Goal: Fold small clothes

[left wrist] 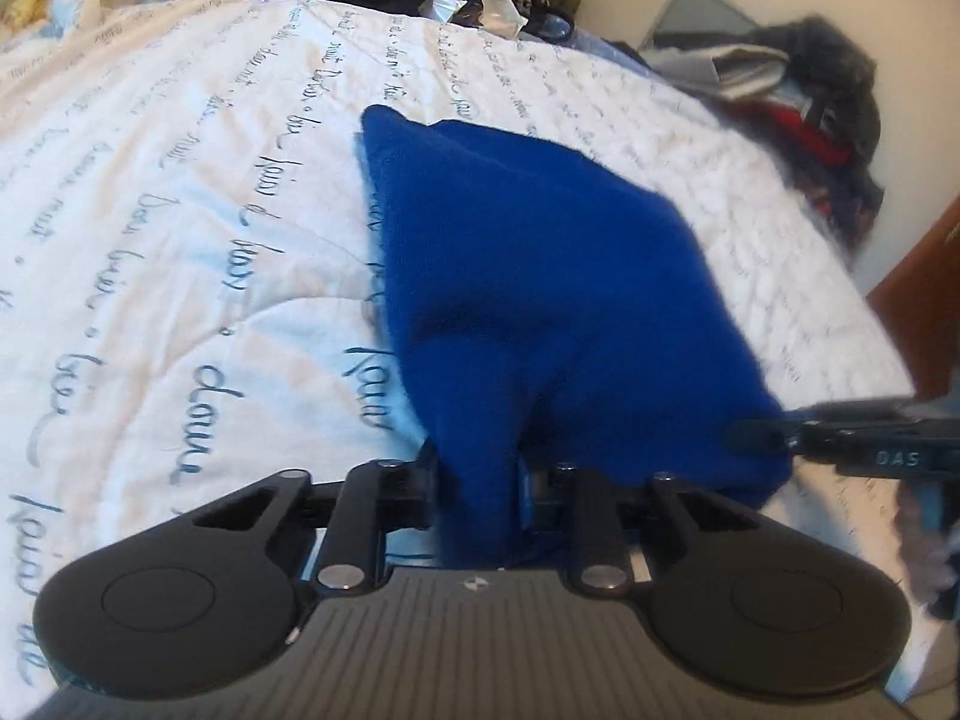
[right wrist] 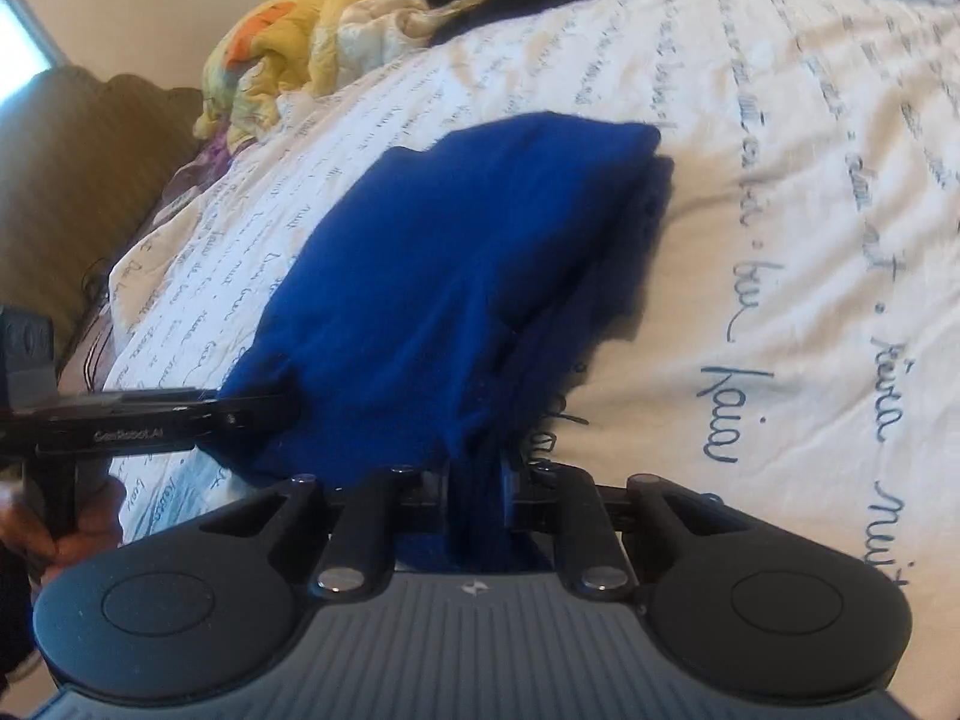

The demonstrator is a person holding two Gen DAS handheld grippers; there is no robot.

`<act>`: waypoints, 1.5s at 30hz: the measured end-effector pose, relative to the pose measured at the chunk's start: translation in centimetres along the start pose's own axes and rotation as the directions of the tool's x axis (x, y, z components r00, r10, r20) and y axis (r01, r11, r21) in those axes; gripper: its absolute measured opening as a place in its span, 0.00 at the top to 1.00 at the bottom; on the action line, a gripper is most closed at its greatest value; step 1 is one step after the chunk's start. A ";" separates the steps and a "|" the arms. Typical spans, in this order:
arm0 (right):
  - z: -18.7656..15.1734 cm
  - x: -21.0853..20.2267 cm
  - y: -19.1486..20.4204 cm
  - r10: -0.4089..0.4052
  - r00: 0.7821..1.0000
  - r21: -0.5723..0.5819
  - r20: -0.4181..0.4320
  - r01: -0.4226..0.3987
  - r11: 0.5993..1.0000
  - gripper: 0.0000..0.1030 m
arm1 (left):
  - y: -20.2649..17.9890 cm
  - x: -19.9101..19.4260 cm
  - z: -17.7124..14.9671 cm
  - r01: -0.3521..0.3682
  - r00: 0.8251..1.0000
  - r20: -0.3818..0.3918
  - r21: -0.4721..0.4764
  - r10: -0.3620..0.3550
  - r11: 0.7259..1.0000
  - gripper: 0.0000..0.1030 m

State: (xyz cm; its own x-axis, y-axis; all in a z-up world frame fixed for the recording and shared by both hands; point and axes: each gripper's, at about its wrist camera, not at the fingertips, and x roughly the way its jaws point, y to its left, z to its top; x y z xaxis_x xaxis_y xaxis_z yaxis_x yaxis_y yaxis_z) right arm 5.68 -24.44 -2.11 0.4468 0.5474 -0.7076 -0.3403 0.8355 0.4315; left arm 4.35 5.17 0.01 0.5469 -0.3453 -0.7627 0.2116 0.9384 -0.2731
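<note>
While both tongs pinch the near edge of the blue cloth (left wrist: 540,276), the left tongs (left wrist: 477,480) at one corner and the right tongs (right wrist: 480,480) at the other, we hold that edge lifted while the far part rests on the bed (left wrist: 180,210). To fold well, we should keep the corners level, carry them forward together, and lay them squarely on the far edge.

Blue garment (left wrist: 540,276) lies on the script-printed bedspread (left wrist: 180,210).
</note>
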 end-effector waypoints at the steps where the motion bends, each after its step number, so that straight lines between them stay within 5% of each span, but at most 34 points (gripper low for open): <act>1: -0.3 0.1 0.3 -0.049 0.999 -0.045 -0.013 0.048 0.998 0.87 | 0.0 -0.2 -0.4 -0.007 1.000 0.002 0.030 0.007 1.000 0.72; 4: -1.5 0.0 0.0 -0.055 0.998 -0.100 0.017 0.056 0.993 0.87 | -0.5 -1.4 -1.2 -0.012 1.000 0.000 0.079 0.012 0.997 0.61; 7: -0.2 -1.0 -0.3 -0.061 0.998 -0.035 -0.005 0.061 0.998 0.73 | -0.9 -4.0 -0.9 -0.047 0.994 0.108 0.132 0.033 0.990 0.27; 9: 1.7 -2.5 0.2 -0.092 0.992 -0.034 0.082 0.095 0.995 0.70 | -2.1 -5.3 -0.4 -0.077 0.973 0.226 0.183 0.034 0.980 0.11; 13: 7.4 -1.9 1.9 -0.104 0.968 -0.064 0.228 0.121 0.991 0.69 | -5.7 -2.6 2.4 -0.100 0.960 0.280 0.253 0.026 0.962 0.12; 16: 11.3 2.9 2.3 -0.130 0.973 -0.112 0.189 0.153 0.982 0.63 | -7.7 1.9 3.0 -0.153 0.968 0.238 0.328 0.075 0.932 0.12; 18: 12.3 7.0 1.7 -0.252 0.961 -0.140 0.117 0.267 0.953 0.44 | -7.5 5.3 2.3 -0.196 0.975 0.172 0.356 0.143 0.914 0.01; 19: 12.2 9.1 0.7 -0.291 0.954 -0.148 0.076 0.299 0.943 0.36 | -7.1 5.7 1.8 -0.205 0.970 0.196 0.355 0.142 0.912 0.00; 22: 11.7 9.8 -2.5 -0.190 0.971 -0.088 0.143 0.204 0.975 0.32 | -5.5 5.3 1.4 -0.169 0.978 0.176 0.325 0.116 0.931 0.00; 27: 11.6 9.1 -1.3 -0.242 0.958 -0.054 0.153 0.253 0.966 0.32 | -4.8 2.7 1.4 -0.158 0.980 0.160 0.278 0.116 0.947 0.08; 29: 10.6 6.8 0.6 -0.170 0.957 -0.087 0.236 0.195 0.977 0.31 | -5.0 2.8 0.8 -0.158 0.982 0.150 0.297 0.117 0.942 0.05; 31: 9.5 7.6 1.2 -0.124 0.971 -0.122 0.206 0.151 0.981 0.29 | -4.8 4.2 0.4 -0.175 0.981 0.135 0.302 0.139 0.937 0.00; 32: 8.9 9.3 0.8 -0.157 0.976 -0.143 0.148 0.178 0.973 0.29 | -4.1 4.3 0.5 -0.152 0.984 0.135 0.267 0.119 0.952 0.00; 34: 7.9 9.6 0.7 -0.177 0.962 -0.220 0.206 0.221 0.950 0.28 | -3.3 3.7 1.0 -0.143 0.988 0.094 0.198 0.126 0.970 0.00; 37: 8.3 7.1 1.6 -0.195 0.962 -0.141 0.190 0.223 0.965 0.28 | -2.6 1.1 0.4 -0.136 0.986 0.114 0.150 0.119 0.979 0.06; 39: 7.2 4.8 3.4 -0.143 0.956 -0.186 0.257 0.194 0.963 0.28 | -2.4 0.6 -0.2 -0.123 0.988 0.107 0.142 0.109 0.982 0.05; 41: 5.5 4.6 4.8 -0.108 0.969 -0.246 0.221 0.163 0.956 0.26 | -2.5 1.8 -0.6 -0.152 0.987 0.075 0.162 0.141 0.975 0.02; 42: 4.8 5.7 4.8 -0.133 0.979 -0.272 0.156 0.172 0.947 0.26 | -2.5 1.9 -0.9 -0.168 0.984 0.092 0.171 0.154 0.971 0.00; 45: 2.4 5.6 5.1 -0.178 0.963 -0.378 0.204 0.245 0.893 0.26 | -1.8 0.3 -0.5 -0.098 0.995 0.042 0.105 0.094 0.990 0.08</act>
State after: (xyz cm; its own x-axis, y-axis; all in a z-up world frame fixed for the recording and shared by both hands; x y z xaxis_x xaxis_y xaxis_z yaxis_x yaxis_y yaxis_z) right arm 8.39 -17.01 -2.53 0.6594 0.3880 -0.6440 -0.5072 0.8618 -0.0002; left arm 3.70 3.37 -0.03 0.5975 -0.2557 -0.7600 0.2405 0.9613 -0.1343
